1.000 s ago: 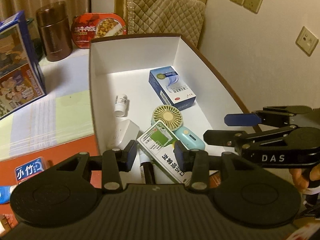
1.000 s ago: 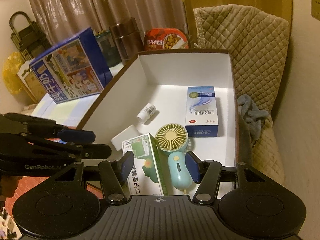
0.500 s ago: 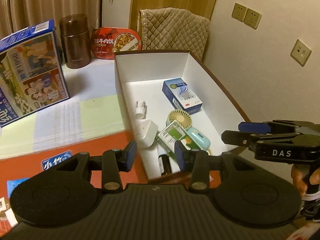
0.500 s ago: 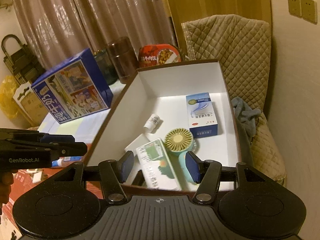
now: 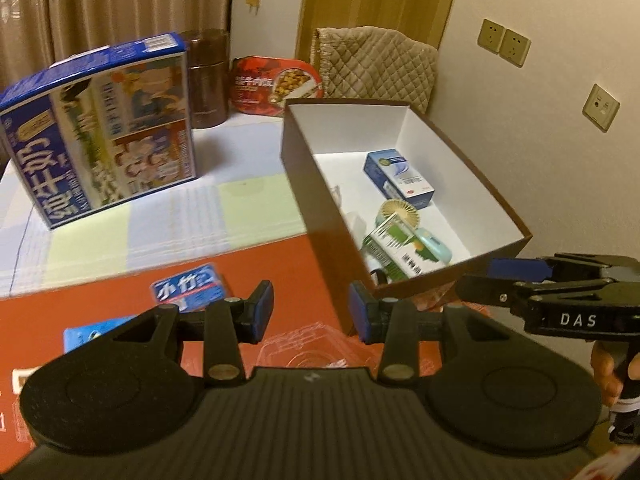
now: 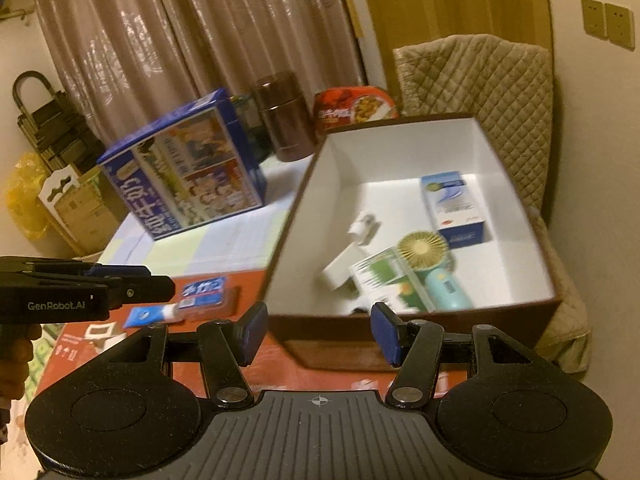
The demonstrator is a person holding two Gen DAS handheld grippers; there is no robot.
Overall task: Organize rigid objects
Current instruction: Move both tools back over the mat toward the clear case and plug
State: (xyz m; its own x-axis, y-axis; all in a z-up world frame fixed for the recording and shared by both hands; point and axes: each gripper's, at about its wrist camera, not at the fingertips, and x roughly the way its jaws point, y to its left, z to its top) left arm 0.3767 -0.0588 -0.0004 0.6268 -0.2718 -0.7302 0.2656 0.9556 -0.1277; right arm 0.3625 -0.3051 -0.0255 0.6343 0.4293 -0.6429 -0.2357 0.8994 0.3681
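Note:
A brown box with a white inside holds a blue-white carton, a small green fan, a green-white packet, a white block and a small white bottle. My left gripper is open and empty, above the red surface in front of the box's near left corner. My right gripper is open and empty, just in front of the box's near wall. A blue packet lies on the red surface.
A big blue milk carton, a brown flask and a red food tray stand at the back. A quilted chair is behind the box. More flat packets lie at the left.
Both grippers have pulled back and up out of the box, the left one also swinging left over the red surface. Both stay open and empty.

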